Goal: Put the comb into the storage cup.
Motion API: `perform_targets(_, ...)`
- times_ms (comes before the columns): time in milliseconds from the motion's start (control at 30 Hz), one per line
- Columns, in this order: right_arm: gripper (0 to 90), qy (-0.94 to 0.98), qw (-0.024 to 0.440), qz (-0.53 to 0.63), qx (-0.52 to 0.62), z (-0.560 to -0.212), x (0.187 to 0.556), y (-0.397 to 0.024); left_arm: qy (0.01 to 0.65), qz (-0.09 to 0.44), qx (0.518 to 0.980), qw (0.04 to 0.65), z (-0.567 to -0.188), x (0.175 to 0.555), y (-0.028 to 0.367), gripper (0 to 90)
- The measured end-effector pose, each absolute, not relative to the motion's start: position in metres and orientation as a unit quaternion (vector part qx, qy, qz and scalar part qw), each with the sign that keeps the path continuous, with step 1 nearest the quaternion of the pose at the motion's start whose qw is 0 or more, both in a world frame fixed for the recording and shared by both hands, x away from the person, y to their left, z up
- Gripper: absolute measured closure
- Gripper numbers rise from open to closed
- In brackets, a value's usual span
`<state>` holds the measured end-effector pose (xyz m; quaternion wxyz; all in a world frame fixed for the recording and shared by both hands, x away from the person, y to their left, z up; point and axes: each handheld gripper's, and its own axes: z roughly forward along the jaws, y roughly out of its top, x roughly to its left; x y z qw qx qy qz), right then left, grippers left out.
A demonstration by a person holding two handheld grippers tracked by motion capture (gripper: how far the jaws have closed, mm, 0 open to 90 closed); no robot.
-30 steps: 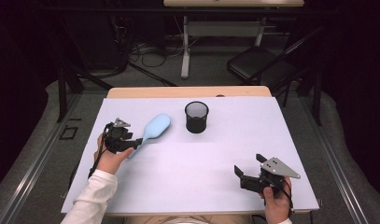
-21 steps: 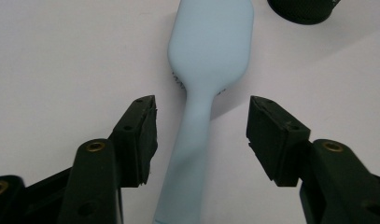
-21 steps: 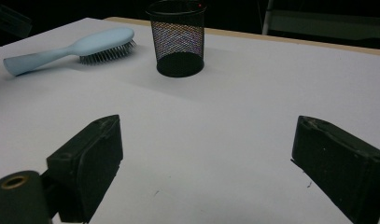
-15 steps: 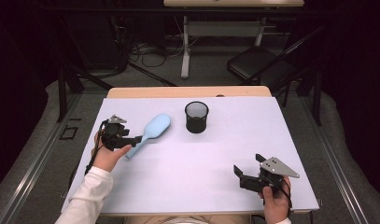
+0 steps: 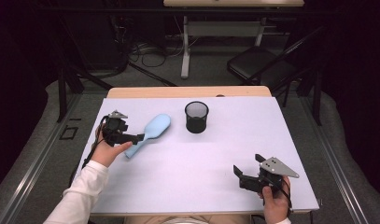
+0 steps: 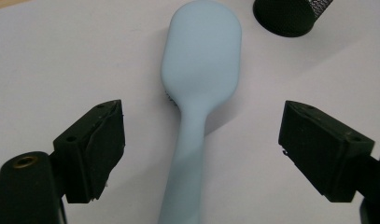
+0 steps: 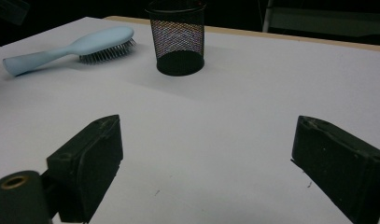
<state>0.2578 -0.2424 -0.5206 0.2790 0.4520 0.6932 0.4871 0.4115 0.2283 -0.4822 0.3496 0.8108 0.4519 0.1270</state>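
Note:
A light blue hairbrush [image 5: 152,130] lies bristles down on the white table [image 5: 201,158], left of the middle. My left gripper [image 5: 137,137] sits at its handle end. In the left gripper view the handle [image 6: 190,154] runs between the jaws of the left gripper [image 6: 201,135], which have just been opening; they stand wide and clear of it on both sides. A black mesh cup [image 5: 196,116] stands upright just right of the brush head. My right gripper [image 5: 247,165] rests open near the front right, nothing between its jaws.
From the right gripper [image 7: 206,158], the brush [image 7: 85,44] and the mesh cup [image 7: 178,39] are far across bare white table. The table's wooden far edge [image 5: 187,91] borders a dark floor with cables, a desk frame and a chair [image 5: 257,65].
The left gripper's jaws have spread apart and let go of the brush handle. The brush now lies loose on the table. The right gripper has kept still.

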Motion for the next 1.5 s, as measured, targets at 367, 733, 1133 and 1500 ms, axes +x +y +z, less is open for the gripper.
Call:
perform_targets(367, 8.4, 0.692, 0.279, 0.487, 0.454, -0.521, 0.258, -0.242, 0.466, 0.108, 0.804, 0.352, -0.485, 0.421, 0.233, 1.1)
perform_targets(733, 8.4, 0.693, 0.279, 0.487, 0.453, -0.521, 0.258, -0.242, 0.467, 0.093, 0.815, 0.33, -0.485, 0.427, 0.232, 0.4)
perform_targets(1133, 8.4, 0.695, 0.278, 0.485, 0.452, -0.521, 0.258, -0.242, 0.462, 0.079, 0.832, 0.297, -0.484, 0.433, 0.227, 0.4)
perform_targets(1500, 8.4, 0.695, 0.278, 0.486, 0.452, -0.522, 0.258, -0.241, 0.46, 0.072, 0.842, 0.272, -0.488, 0.44, 0.224, 0.4)
